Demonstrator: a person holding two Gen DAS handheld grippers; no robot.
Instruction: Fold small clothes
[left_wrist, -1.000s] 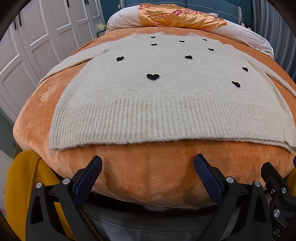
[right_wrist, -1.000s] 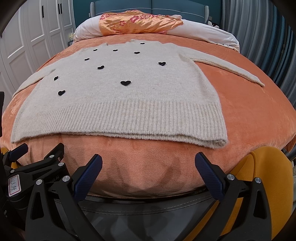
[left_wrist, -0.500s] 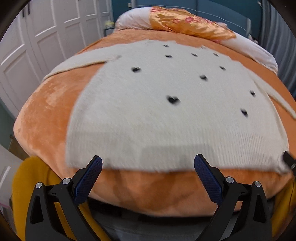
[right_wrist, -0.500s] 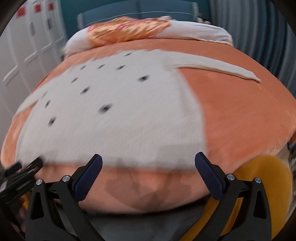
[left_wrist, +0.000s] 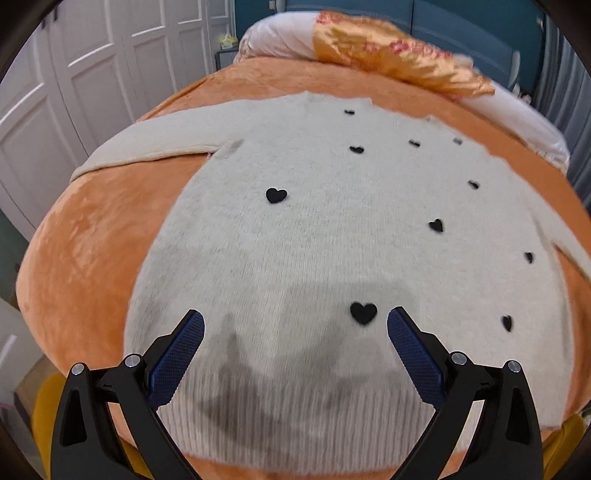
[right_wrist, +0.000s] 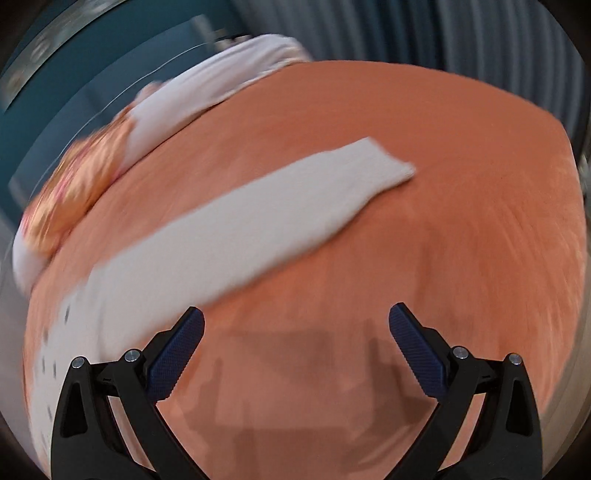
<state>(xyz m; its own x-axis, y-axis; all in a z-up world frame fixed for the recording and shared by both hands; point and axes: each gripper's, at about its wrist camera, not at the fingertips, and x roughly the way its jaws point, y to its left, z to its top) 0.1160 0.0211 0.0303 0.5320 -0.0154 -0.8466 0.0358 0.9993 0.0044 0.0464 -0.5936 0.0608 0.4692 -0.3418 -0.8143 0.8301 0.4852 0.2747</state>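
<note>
Nearest us, our left gripper (left_wrist: 295, 321) hangs wide and empty over the ribbed hem of the fluffy cream knit sweater with black hearts (left_wrist: 332, 240). Our right gripper (right_wrist: 295, 321), equally wide, hovers above the orange plush bedspread (right_wrist: 461, 240). Beyond it the sweater's right sleeve (right_wrist: 277, 218) lies outstretched. We judge that nothing is folded yet: sleeves and body remain.
</note>
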